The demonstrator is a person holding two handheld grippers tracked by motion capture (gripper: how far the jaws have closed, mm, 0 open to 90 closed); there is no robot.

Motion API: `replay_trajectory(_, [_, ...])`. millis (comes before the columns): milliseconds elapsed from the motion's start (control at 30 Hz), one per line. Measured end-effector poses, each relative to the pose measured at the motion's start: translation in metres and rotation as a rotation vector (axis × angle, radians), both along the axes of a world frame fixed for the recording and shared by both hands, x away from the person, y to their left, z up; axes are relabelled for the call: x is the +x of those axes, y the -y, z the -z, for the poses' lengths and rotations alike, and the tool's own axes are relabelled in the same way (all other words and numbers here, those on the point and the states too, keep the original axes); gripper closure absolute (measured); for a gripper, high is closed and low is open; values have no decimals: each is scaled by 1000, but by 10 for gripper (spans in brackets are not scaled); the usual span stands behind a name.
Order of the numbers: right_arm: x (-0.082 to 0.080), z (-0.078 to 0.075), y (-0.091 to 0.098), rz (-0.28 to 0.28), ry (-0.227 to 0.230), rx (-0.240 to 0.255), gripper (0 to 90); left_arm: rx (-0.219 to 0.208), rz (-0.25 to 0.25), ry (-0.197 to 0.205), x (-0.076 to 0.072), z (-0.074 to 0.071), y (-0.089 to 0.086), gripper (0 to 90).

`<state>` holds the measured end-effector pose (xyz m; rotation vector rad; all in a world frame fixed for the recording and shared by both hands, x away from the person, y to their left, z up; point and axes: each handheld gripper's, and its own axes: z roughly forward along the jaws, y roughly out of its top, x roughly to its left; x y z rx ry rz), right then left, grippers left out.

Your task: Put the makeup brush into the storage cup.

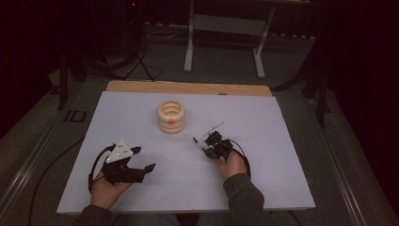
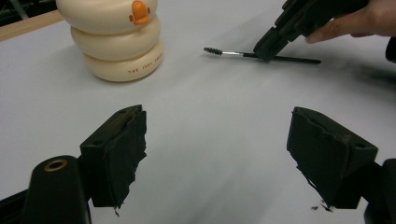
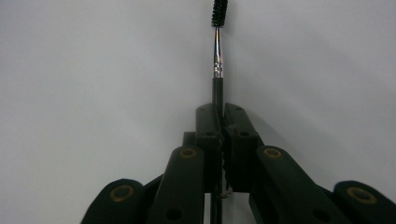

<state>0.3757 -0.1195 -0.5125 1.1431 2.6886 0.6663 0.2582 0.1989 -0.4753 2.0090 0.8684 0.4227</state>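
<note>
My right gripper (image 1: 207, 149) is shut on the black handle of a small spoolie brush (image 1: 197, 142), low over the table right of centre. In the right gripper view the brush (image 3: 217, 51) runs straight out from the closed jaws (image 3: 221, 117), its bristle head at the top edge. The left gripper view has the same brush (image 2: 224, 53) lying level in the right gripper (image 2: 270, 45). My left gripper (image 1: 144, 158) rests open at the front left, and nothing sits between its jaws (image 2: 217, 158). A cream stacked-ring holder (image 1: 171, 117) with an orange beak stands at the table's middle back.
A thin pale stick (image 1: 214, 127) lies just behind the right gripper. The cream holder (image 2: 114, 39) stands ahead and left of my left gripper. The pale mat (image 1: 282, 155) covers the table; a wooden strip (image 1: 188, 87) runs along its far edge. Table legs and cables stand on the floor beyond.
</note>
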Motion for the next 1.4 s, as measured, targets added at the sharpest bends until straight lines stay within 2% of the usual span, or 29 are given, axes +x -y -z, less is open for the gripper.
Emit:
replay_trajectory(200, [-6, -6, 5, -33, 9, 48, 858, -2, 13, -2, 0, 0, 2, 208])
replay_trajectory(367, [-20, -21, 12, -103, 45, 98, 858, -12, 39, -14, 3, 0, 10, 219])
replay_trajectory(500, [-29, -33, 17, -139, 60, 130, 857, -20, 69, -16, 4, -2, 20, 232])
replay_trajectory(633, [-37, -45, 21, -168, 74, 182, 857, -29, 107, -32, 6, -2, 30, 270])
replay_trajectory(800, [-50, -58, 22, -224, 101, 252, 857, -55, 143, -47, 8, -3, 40, 305])
replay_trajectory(967, [-66, -69, 17, -289, 151, 288, 857, -109, 180, -52, 10, -4, 47, 350])
replay_trajectory(1100, [-76, -71, 14, -328, 162, 343, 857, -160, 215, -75, 12, -3, 51, 397])
replay_trajectory(1200, [-81, -67, 12, -362, 169, 383, 856, -184, 239, -92, 14, -3, 53, 427])
replay_trajectory(1400, [-89, -56, 6, -399, 174, 437, 856, -205, 277, -124, 15, 0, 58, 484])
